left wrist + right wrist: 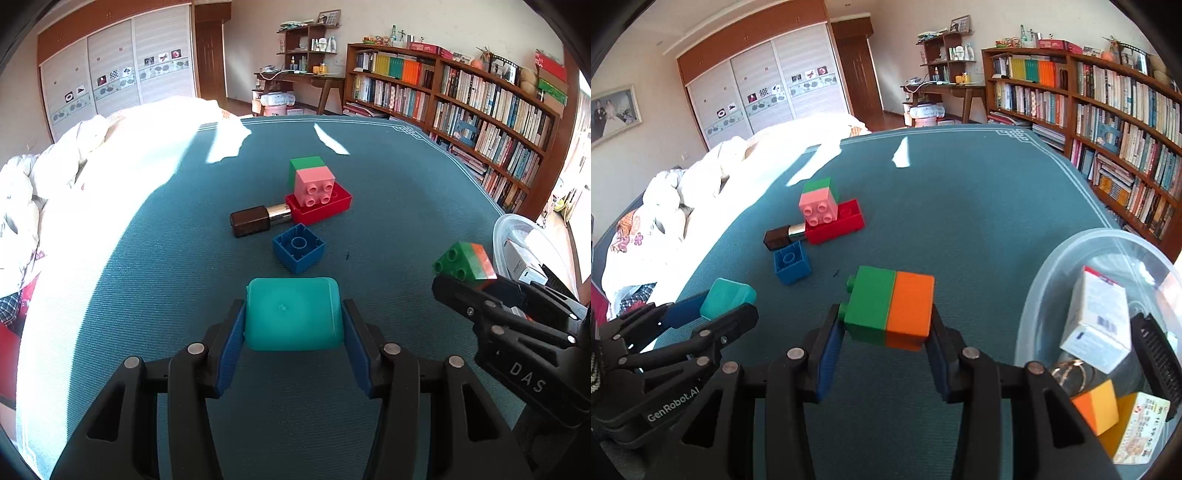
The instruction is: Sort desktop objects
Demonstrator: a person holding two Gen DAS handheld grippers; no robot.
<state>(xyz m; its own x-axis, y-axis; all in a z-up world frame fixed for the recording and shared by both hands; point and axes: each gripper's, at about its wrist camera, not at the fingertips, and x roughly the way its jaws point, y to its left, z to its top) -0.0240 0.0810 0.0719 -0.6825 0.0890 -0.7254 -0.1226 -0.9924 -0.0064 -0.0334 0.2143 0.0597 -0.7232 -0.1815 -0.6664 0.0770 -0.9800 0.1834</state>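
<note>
At the bottom centre of the right wrist view, the right gripper [888, 325] is clamped on a joined green-and-orange block pair [892, 308], held above the teal counter [960, 206]. The pads bear on the two outer side faces only, so a tilt or jolt could let the pair pivot or slip out. The clear plastic container [1052, 266] at the lower right of that view already holds a white carton [1099, 321], an orange block [1097, 406] and other items; a release from too high could bounce the pair off these contents or over the rim. In the left wrist view, the left gripper [293, 314] grasps a teal rounded box [293, 314] at the bottom centre; its smooth curved walls give the pads little purchase, so slippage is a risk. The two grippers sit near each other and could collide if both move toward the container. Unsorted at mid-frame: a blue block [299, 251], a brown-capped tube [255, 220] and a stack of red, pink and green blocks [317, 195].
</note>
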